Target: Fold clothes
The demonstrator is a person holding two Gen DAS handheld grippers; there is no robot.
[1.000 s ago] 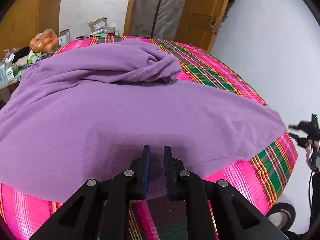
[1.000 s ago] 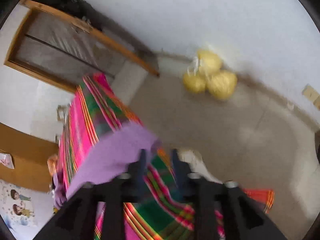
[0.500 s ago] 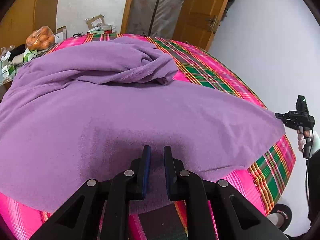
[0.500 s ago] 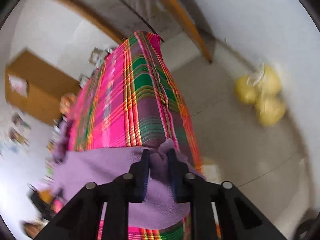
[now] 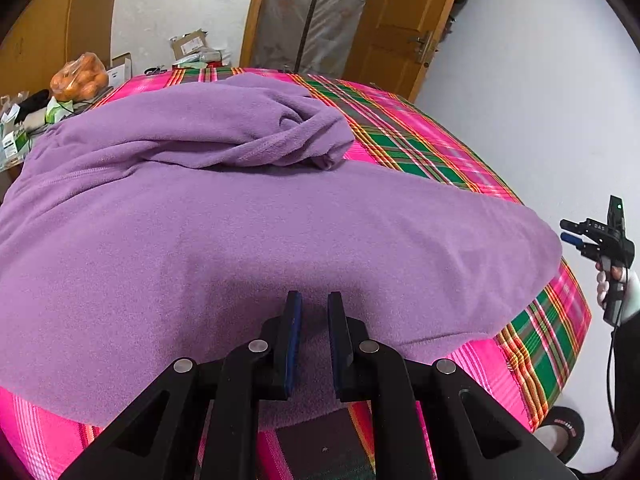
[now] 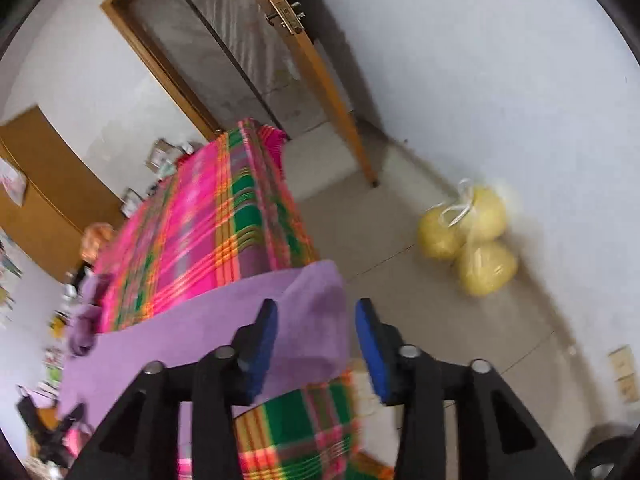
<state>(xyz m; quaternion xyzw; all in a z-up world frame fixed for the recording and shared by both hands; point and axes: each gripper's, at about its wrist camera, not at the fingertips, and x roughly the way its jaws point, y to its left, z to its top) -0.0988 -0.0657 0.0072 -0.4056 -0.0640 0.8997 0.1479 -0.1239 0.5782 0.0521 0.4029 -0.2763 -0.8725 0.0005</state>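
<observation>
The purple garment (image 5: 280, 240) lies lengthwise across the bed; left hand-held gripper (image 5: 314, 308) pinches its hem, right hand-held gripper (image 6: 316, 316) just opened.

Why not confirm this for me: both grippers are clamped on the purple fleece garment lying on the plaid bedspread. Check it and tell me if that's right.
Not quite. Only the left gripper is clamped on the purple fleece garment lying on the plaid bedspread. The right wrist view shows the right gripper with its jaws apart: they have just opened, and the garment's corner lies loose between them, pressed by neither pad.
</observation>
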